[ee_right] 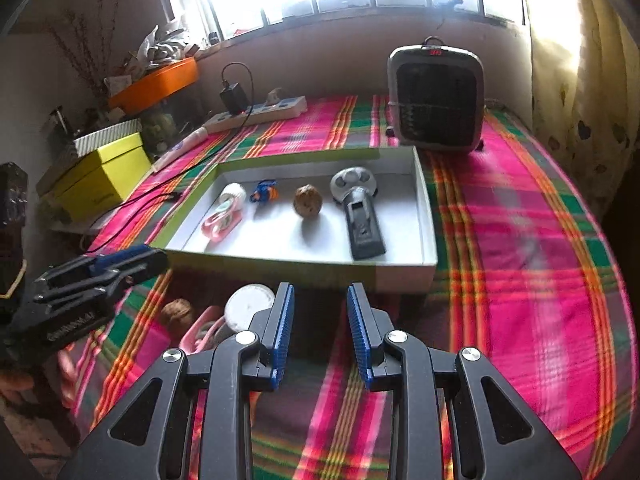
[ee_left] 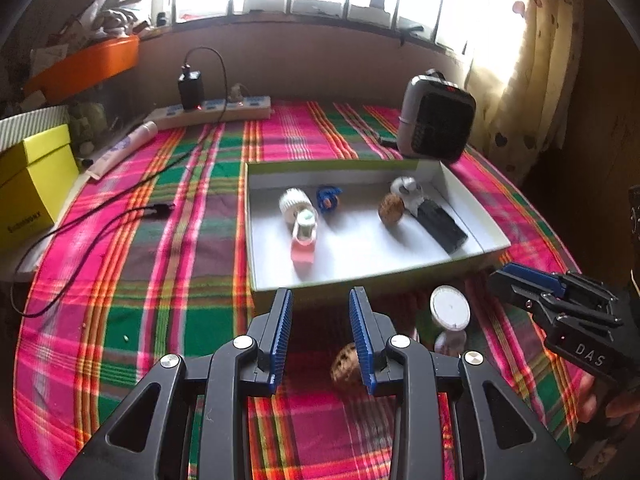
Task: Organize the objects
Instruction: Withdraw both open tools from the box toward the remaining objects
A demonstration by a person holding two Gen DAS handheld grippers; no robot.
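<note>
**Walnut next for the tray**

Left wrist view: left tongs point(ee_left: 321, 336) gape empty above the loose walnut point(ee_left: 345, 366) on the counter point(ee_left: 168, 280), short of the tray point(ee_left: 496, 240).

Right wrist view: right tongs point(ee_right: 320, 334) also wide, empty; the walnut point(ee_right: 178, 314) probably wants lowering onto, then pinching.

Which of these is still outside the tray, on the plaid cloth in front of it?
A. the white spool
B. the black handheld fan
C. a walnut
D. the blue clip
C. A walnut lies on the cloth on the near side of the tray, just beyond the open left tongs; a second walnut already sits inside the tray.
</note>
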